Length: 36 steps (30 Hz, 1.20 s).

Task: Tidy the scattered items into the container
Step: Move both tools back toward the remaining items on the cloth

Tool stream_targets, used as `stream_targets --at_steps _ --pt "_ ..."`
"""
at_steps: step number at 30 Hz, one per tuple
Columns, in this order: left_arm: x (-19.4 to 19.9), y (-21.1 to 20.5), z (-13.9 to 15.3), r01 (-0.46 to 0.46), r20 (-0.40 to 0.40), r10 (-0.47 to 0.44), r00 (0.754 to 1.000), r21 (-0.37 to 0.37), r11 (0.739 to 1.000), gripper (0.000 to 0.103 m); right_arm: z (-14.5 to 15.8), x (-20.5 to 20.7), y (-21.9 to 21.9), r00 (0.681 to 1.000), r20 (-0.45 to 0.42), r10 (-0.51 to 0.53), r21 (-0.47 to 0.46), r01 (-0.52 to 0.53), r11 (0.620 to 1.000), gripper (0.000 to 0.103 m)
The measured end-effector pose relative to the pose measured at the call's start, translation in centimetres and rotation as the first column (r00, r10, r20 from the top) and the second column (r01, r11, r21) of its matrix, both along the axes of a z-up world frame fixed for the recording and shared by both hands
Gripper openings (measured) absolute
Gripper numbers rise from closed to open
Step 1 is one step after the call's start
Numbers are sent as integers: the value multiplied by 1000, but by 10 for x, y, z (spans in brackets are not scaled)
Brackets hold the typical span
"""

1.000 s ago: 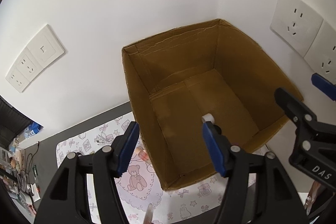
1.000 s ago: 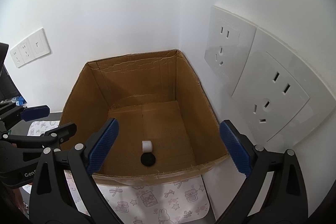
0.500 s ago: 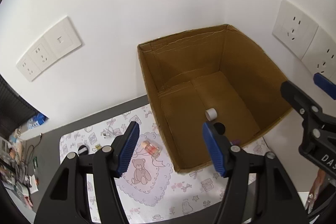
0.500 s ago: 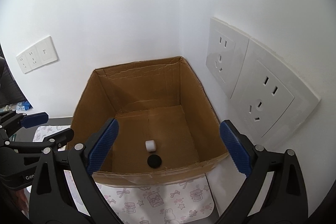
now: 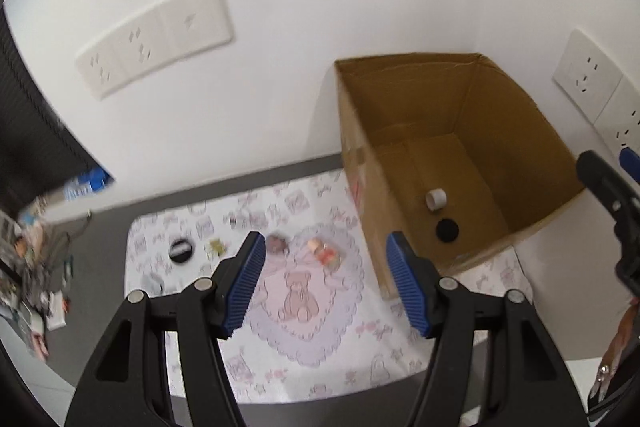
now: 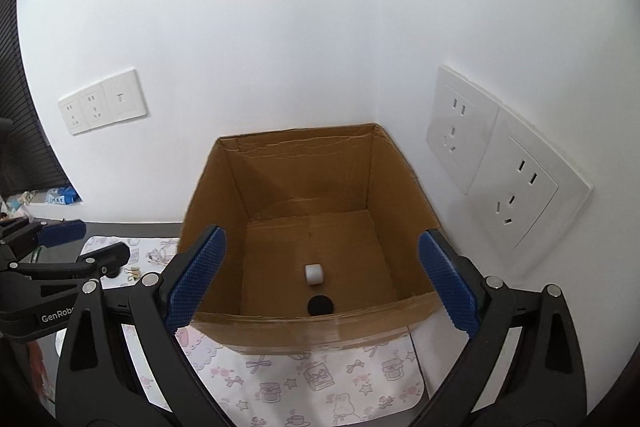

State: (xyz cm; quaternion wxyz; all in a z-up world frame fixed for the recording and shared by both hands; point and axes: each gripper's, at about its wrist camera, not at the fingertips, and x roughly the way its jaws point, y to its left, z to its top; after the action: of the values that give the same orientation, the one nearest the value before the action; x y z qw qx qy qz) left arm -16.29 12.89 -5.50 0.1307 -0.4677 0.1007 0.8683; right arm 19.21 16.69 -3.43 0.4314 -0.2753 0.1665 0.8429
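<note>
The open cardboard box [image 5: 460,147] [image 6: 304,323] stands in the wall corner, with a white roll [image 5: 436,199] [image 6: 314,274] and a black disc [image 5: 447,229] [image 6: 320,304] on its floor. My left gripper [image 5: 325,239] hangs open and empty over the patterned mat [image 5: 304,327], left of the box. Below its fingers lie a small orange bottle [image 5: 326,253], a brownish round item [image 5: 277,244], a yellow clip [image 5: 216,247] and a black round case [image 5: 181,250]. My right gripper [image 6: 323,235] is open and empty in front of the box's near wall, above its mouth.
White socket plates sit on both walls [image 5: 156,35] [image 6: 508,179]. Cluttered small items [image 5: 28,267] crowd the dark desk at far left. A person's hand [image 5: 612,367] shows at the lower right. The mat [image 6: 320,387] reaches under the box front.
My left gripper has swung left, from above the box to above the mat, bringing the scattered items into view. My right gripper has drawn back and up a little from the box.
</note>
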Motion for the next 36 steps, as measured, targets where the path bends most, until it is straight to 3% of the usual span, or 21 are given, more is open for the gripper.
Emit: stream_targets --at_steps 2,6,9,12,20,28,36 --pt "3 -16 -3 -10 25 10 1000 -6 1000 62 2 -4 -7 1000 -6 7 2 -7 1000 98" --pt "4 -45 -14 -40 95 51 994 -114 993 62 6 -16 -24 1000 -2 20 18 -20 1000 98" --pt "12 -70 -11 -72 26 77 997 -141 987 62 10 -26 -38 1000 -3 25 27 -25 999 98" --pt "17 -101 -7 -106 9 108 994 -110 988 62 13 -37 -53 1000 -6 30 31 -29 999 98" --pt "17 -182 -6 -146 77 144 987 19 989 62 14 -76 -97 999 -4 40 37 -40 999 98" --pt "17 -232 -10 -130 2 130 991 -63 990 62 15 -112 -140 999 -19 38 48 -37 998 98" --pt "5 -278 -20 -149 19 148 989 21 989 62 9 -141 -157 998 -36 56 -22 -56 998 98"
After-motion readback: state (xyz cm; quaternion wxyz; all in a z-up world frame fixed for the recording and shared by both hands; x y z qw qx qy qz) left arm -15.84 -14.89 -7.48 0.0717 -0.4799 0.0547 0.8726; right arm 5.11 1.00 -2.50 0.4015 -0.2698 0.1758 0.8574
